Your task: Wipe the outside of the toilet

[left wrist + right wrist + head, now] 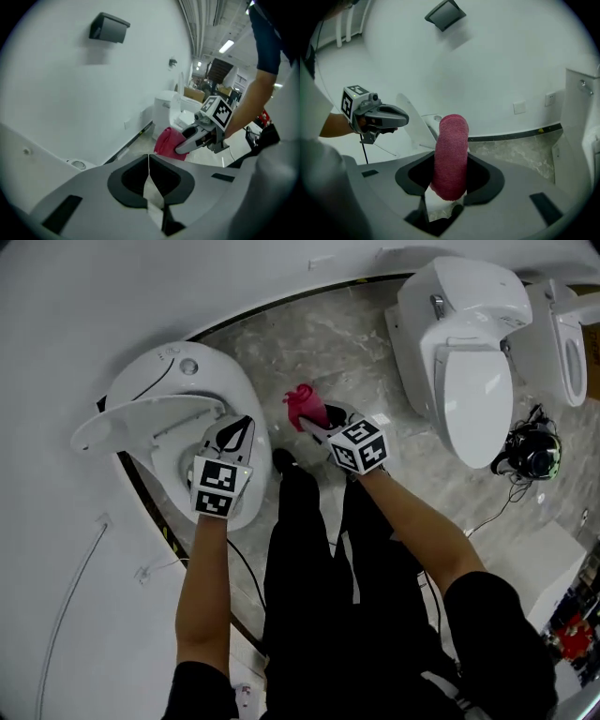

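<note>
The white toilet (178,381) stands at the left of the head view with its lid (141,420) raised. My left gripper (236,427) hovers over the seat's right rim, jaws shut with nothing between them; the left gripper view shows the same of my left gripper (149,161). My right gripper (311,424) is off to the right of the bowl over the floor, shut on a folded red cloth (302,406). That red cloth (451,154) stands up between the jaws of my right gripper (450,166). The lid (412,126) shows beyond it.
Two more white toilets (469,352) (565,338) line the curved wall at the right. A black headset with cable (532,454) lies on the marble floor (319,343). The person's black-trousered legs (309,596) stand between the toilets. A thin cable (75,587) runs at the left.
</note>
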Motion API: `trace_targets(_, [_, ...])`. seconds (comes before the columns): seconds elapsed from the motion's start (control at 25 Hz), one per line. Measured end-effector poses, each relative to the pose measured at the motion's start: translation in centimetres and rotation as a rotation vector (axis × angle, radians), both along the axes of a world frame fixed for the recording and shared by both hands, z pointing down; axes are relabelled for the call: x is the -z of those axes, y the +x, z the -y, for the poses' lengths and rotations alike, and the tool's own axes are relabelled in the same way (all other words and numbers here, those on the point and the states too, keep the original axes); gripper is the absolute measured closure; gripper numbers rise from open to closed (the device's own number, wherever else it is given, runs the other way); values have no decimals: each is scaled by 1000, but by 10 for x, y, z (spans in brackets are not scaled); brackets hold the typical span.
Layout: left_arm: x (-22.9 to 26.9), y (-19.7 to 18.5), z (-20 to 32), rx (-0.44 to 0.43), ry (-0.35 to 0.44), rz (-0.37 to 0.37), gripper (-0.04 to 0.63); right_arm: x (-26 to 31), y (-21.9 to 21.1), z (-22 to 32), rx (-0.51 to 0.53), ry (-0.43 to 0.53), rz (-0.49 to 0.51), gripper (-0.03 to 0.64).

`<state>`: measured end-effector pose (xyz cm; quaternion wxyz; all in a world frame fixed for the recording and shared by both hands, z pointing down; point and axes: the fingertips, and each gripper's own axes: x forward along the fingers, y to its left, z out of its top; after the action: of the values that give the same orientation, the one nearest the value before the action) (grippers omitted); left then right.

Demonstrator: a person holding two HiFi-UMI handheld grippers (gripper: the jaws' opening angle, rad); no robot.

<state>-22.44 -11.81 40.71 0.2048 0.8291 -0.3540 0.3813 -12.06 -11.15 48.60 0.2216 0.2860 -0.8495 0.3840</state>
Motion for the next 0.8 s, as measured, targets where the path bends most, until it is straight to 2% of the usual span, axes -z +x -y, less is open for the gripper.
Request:
trace_targets(0.12, [-42,-5,6,-75,-32,72,574,-54,-20,6,-4,-21,-42,431])
trace_targets(0.2, [-66,-11,10,-94,-45,113,574,-87,-40,13,6,-27,-64,431])
trace_targets(0.44, [-113,-25,13,-37,-95,154,574,-139,-117,48,73,55,-67,431])
trace_targets(0.6, [-139,-39,9,-40,-141,208,574,-164,-148,72,132,139,-137,431])
trace_targets(0.68, [-147,-43,8,-37,-156,207,574,-169,-162,82,202,199,-171,433])
trace_targets(0.8, [-153,-49,8,-36,-164,216,574,-169,-185,80,361,294,-196,433])
